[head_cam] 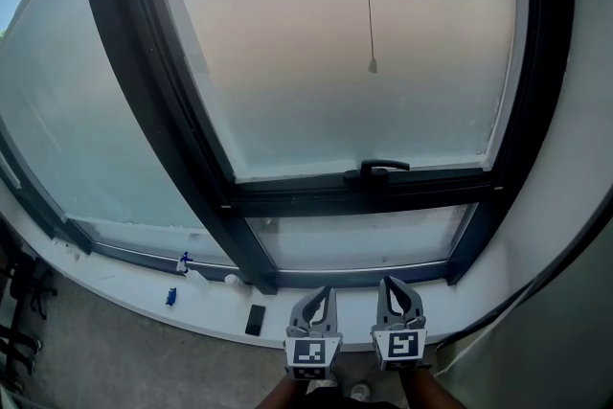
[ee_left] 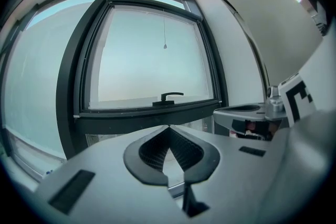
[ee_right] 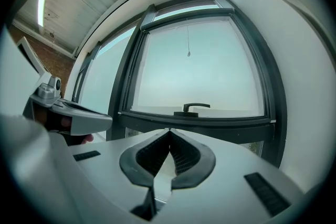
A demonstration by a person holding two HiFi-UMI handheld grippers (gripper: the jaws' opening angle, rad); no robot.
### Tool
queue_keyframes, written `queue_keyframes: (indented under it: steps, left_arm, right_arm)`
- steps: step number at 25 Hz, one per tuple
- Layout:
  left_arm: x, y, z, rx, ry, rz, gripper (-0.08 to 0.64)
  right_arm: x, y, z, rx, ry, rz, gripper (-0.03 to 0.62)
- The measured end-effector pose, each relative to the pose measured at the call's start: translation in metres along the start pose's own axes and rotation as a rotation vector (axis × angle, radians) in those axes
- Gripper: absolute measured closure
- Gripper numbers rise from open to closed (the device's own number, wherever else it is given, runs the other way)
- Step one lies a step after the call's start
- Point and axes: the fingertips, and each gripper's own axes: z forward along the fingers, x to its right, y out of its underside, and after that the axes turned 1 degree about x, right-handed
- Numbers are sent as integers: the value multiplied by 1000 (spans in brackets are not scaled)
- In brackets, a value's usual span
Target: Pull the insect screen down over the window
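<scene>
Not begun: left gripper (head_cam: pixel 314 306) and right gripper (head_cam: pixel 399 300) pressed together, empty; 1 must open and reach the pull cord (head_cam: pixel 373 64) below the window's (head_cam: pixel 431 192) top edge.

Directly above the window handle (head_cam: pixel 383 170), the pull cord (head_cam: pixel 373 65) hangs free against open glass, with clear approach between them. Lower left of the handle, a black block (head_cam: pixel 255 319) and a blue item (head_cam: pixel 171 296) obstruct the sill (head_cam: pixel 206 304).
</scene>
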Motion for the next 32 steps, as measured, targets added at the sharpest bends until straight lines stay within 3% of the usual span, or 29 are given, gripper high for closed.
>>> queue_keyframes:
  steps: [7,17,32]
  left_arm:
    - [-10,4,24,-12,24,-15,558]
    - [-43,-22,69,60,52,-40,558]
    - [-76,-31,125,80,134,-27,558]
  right_arm:
    - [0,2,24,-3,5,-23,591]
    - [23,-2,65,-13,76,-24,591]
    - [26,-36,109,132,134,-64,591]
